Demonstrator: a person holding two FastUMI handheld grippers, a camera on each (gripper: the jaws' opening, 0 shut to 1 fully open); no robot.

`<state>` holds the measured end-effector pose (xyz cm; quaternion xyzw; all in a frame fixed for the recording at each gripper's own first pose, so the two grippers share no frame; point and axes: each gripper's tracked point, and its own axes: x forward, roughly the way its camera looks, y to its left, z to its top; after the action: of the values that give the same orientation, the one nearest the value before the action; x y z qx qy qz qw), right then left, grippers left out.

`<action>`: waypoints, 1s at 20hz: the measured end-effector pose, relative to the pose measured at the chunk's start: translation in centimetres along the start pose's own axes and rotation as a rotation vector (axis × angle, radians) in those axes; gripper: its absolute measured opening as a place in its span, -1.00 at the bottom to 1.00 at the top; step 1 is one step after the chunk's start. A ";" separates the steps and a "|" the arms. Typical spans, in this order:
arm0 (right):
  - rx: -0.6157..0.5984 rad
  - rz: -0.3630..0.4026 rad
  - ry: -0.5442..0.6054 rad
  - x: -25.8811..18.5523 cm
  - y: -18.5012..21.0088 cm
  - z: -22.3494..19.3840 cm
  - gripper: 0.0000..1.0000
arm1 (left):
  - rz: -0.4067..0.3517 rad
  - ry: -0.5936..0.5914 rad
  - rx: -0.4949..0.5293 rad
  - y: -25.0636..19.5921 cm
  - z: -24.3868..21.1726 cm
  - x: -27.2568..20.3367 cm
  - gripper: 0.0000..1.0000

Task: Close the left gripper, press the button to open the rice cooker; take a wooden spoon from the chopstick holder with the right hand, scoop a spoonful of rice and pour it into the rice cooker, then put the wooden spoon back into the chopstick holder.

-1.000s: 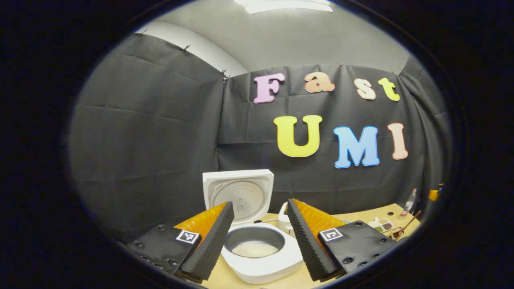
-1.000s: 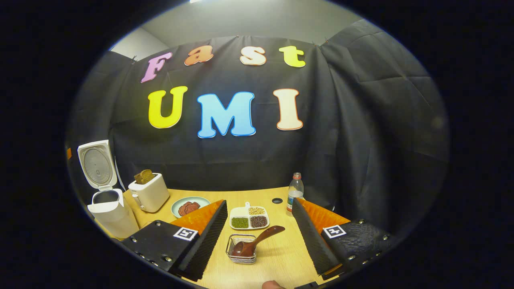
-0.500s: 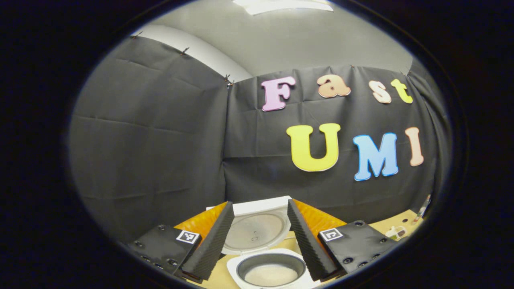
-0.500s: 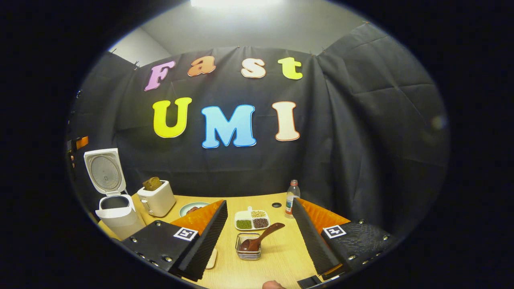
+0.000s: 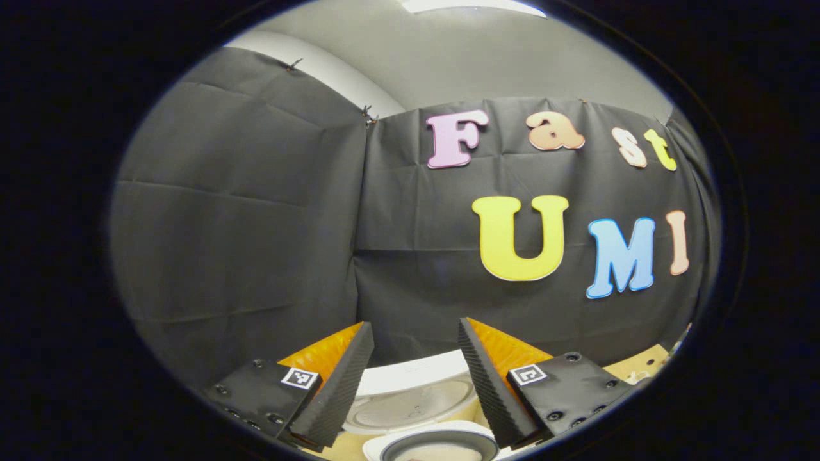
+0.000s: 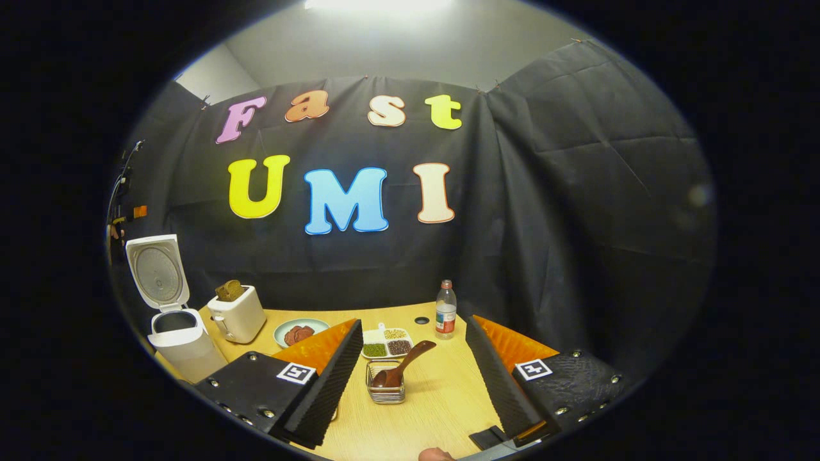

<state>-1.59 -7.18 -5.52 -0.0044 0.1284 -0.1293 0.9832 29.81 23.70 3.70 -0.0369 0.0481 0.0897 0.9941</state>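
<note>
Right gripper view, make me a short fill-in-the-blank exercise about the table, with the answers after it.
1. The rice cooker stands with its lid ____.
2. The wooden spoon rests in the wire ____ holder.
3. The slice of bread sticks up out of the ____, right beside the rice cooker.
4. The fingers of the right gripper stand ____, with nothing between them.

Missing words: open; chopstick; toaster; apart

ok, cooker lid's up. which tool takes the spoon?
Right tool: open, aimed at the wooden spoon in the chopstick holder. Left tool faces the rice cooker.
</note>
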 end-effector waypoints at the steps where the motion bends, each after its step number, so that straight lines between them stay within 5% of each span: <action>1: -0.004 -0.007 0.006 -0.3 0.0 -0.4 0.96 | 0.001 0.023 -0.003 0.0 -0.8 1.1 0.93; 11: -0.017 -0.036 0.039 -0.9 -1.0 -1.7 0.95 | 0.047 0.216 -0.049 0.4 -6.9 7.3 0.87; 20: -0.021 0.056 0.004 1.6 -0.7 0.1 0.95 | 0.083 0.202 -0.007 -0.9 -7.1 4.7 0.93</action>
<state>-0.26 -8.25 -5.80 -0.0109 0.1319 -0.1004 0.9861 33.93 23.07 -3.74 -0.0473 0.1490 0.1271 0.9795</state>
